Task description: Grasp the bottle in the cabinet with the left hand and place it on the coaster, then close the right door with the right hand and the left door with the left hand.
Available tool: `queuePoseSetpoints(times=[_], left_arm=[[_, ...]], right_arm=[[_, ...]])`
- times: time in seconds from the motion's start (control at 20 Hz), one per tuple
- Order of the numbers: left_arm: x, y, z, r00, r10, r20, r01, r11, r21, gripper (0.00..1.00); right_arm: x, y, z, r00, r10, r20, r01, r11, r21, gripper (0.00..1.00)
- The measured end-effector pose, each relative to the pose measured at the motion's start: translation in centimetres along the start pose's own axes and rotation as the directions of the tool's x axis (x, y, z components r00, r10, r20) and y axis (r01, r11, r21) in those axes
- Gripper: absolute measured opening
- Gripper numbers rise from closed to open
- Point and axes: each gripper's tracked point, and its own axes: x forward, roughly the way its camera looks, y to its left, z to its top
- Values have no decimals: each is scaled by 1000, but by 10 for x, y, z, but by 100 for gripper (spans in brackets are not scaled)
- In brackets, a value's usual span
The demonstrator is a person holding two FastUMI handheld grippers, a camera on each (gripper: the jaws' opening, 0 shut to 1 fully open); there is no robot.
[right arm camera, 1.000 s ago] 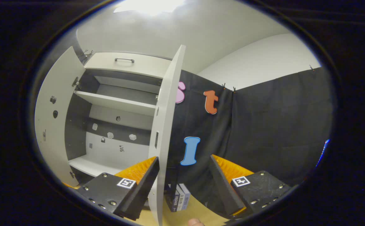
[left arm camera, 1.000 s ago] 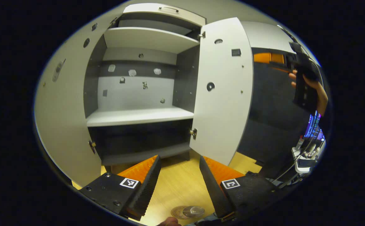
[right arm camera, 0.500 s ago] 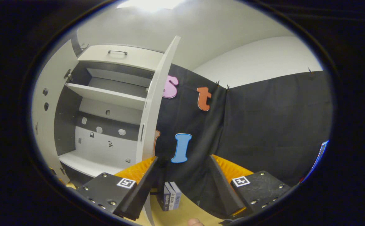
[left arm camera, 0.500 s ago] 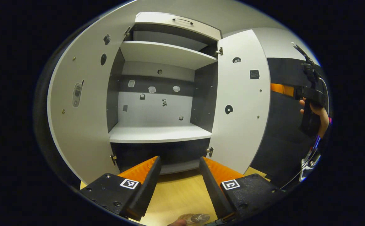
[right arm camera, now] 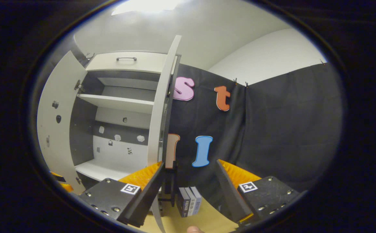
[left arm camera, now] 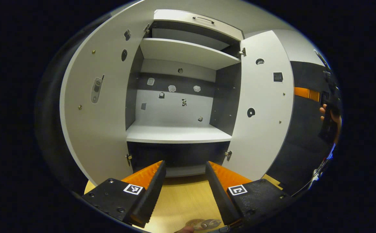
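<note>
The white cabinet [left arm camera: 178, 132] stands with both doors swung out and its shelves bare. At the bottom edge of the left gripper view, the clear bottle [left arm camera: 209, 223] sits on the round coaster [left arm camera: 192, 222] on the wooden table, just behind my open left gripper [left arm camera: 184, 191], which holds nothing. The left door [left arm camera: 94, 106] and right door [left arm camera: 262, 113] flank the opening. My right gripper [right arm camera: 188, 191] is open and empty, close to the right door [right arm camera: 157, 129], which it sees edge-on. The right gripper [left arm camera: 304, 94] also appears beyond that door's outer side, held by a hand [left arm camera: 324, 111].
A closed drawer with a handle [left arm camera: 204, 19] tops the cabinet. Small books [right arm camera: 190, 204] stand on the wooden table [left arm camera: 181, 200] against the black cloth wall, right of the right door. The left door [right arm camera: 57, 123] stands wide open.
The left gripper view has drifted so the cabinet sits further right and squarer; the bottle stays on the coaster. The right gripper has shifted towards the right door's outer side. Both stay open.
</note>
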Motion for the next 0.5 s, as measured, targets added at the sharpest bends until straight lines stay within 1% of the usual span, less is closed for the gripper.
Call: queuePoseSetpoints(times=[0.1, 0.2, 0.25, 0.3, 0.35, 0.4, 0.5], left_arm=[[-8, 5, 1, 1000, 21, -11, -21, 1000, -17, 81], [-14, 12, 1, 999, 46, -11, -46, 999, -28, 81], [-13, 15, 0, 998, 61, -6, -61, 998, -31, 81], [-17, 20, 0, 997, 80, -6, -80, 996, -31, 81], [-22, 25, -1, 995, 100, -6, -101, 995, -28, 81], [-29, 30, -2, 993, 121, -5, -121, 992, -25, 81], [-40, 41, -2, 987, 162, -3, -162, 987, -20, 81]], right_arm=[[-1, 22, 1, 998, 68, 1, -68, 997, 30, 95], [-1, 49, 2, 990, 144, 5, -144, 987, 64, 95], [2, 65, 1, 984, 178, 11, -179, 981, 73, 95], [3, 79, 2, 978, 209, 16, -209, 975, 76, 93], [7, 94, 3, 972, 235, 21, -236, 968, 83, 93], [9, 108, 2, 965, 261, 23, -262, 961, 91, 95], [16, 134, -1, 950, 313, 18, -313, 943, 113, 95]])
